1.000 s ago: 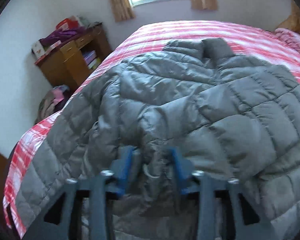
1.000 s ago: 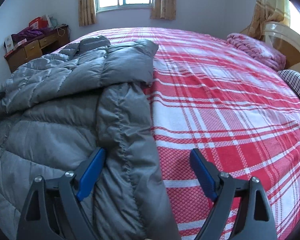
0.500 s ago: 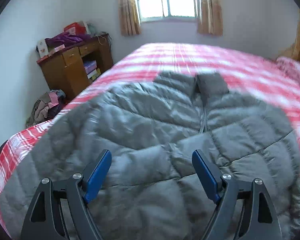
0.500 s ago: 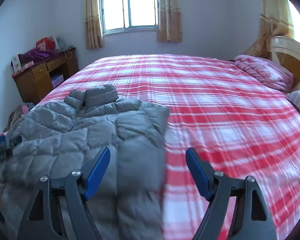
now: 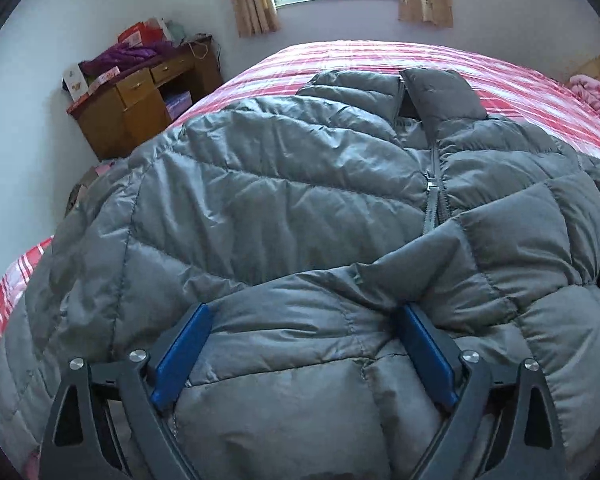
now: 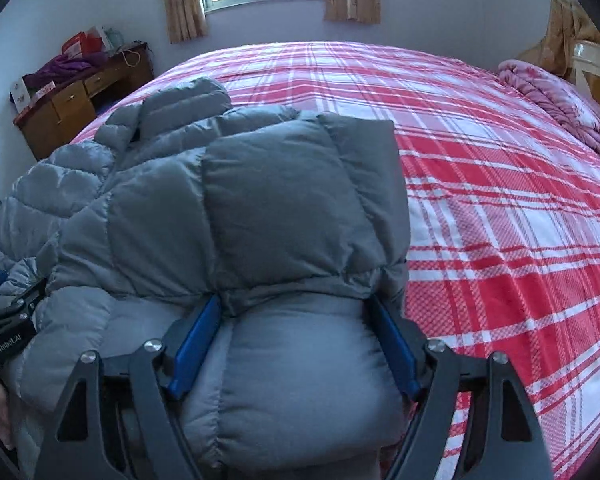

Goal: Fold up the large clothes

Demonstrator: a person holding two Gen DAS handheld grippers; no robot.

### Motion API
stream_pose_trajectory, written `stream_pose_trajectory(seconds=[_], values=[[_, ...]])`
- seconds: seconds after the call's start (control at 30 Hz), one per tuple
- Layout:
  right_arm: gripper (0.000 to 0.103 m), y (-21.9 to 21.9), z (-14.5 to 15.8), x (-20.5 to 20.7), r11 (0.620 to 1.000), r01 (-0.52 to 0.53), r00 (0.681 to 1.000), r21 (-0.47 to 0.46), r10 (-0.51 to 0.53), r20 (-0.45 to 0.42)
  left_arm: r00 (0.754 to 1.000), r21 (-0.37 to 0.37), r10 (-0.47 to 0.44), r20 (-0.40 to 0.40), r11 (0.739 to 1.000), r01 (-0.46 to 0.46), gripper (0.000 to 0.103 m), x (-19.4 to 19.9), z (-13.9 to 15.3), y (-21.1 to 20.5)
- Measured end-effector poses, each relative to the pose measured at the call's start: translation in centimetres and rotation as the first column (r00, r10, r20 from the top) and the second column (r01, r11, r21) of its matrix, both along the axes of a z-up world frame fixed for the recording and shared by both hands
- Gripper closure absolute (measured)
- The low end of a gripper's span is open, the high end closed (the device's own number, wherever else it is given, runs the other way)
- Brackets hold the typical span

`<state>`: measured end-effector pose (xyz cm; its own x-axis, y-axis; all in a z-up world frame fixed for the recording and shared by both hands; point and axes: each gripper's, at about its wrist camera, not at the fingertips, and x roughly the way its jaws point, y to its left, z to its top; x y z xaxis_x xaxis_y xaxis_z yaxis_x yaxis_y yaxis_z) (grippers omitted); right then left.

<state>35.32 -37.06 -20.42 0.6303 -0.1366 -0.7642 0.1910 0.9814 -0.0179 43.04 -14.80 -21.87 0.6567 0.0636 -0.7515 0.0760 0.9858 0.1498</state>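
A grey quilted down jacket (image 5: 280,200) lies front up on the red plaid bedspread (image 6: 500,200), collar (image 5: 380,88) toward the window, zipper (image 5: 434,184) partly done up. My left gripper (image 5: 304,312) sits low on the jacket's near part. Its jaws are opening wide, with a puffy fold bulging between them. My right gripper (image 6: 294,300) is open over the jacket's (image 6: 280,200) right side, where a folded-in panel fills the gap between its blue pads (image 6: 196,348). The black housing of the left gripper (image 6: 8,340) shows at that view's left edge.
A wooden desk (image 5: 140,96) piled with boxes and purple cloth stands by the wall, left of the bed. A pink blanket (image 6: 556,112) and the headboard (image 6: 596,76) are at the far right. Bare bedspread stretches right of the jacket.
The left gripper let go of the jacket fold it pinched, opened wide and sank back onto the jacket. The right gripper lifted off the right edge, then came down over the folded-in right side.
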Motion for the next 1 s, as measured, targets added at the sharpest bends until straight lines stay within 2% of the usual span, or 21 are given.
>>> stream_pose_trajectory(seconds=[0.5, 0.87, 1.0], values=[[0.021, 0.7, -0.4, 1.0, 0.998, 0.009, 1.0, -0.066, -0.011, -0.027, 1.0, -0.05, 0.006, -0.016, 0.999, -0.007, 0.005, 0.0, -0.2, 0.7], [0.019, 1.3, -0.5, 1.5, 0.994, 0.018, 0.999, -0.111, -0.023, -0.045, 1.0, -0.058, 0.007, -0.018, 0.998, -0.008, 0.003, 0.1, -0.3, 0.9], [0.02, 1.0, 1.0, 1.0, 0.996, 0.044, 0.998, -0.078, -0.048, -0.048, 1.0, -0.059, 0.008, -0.018, 0.998, -0.009, 0.003, 0.1, -0.3, 0.9]])
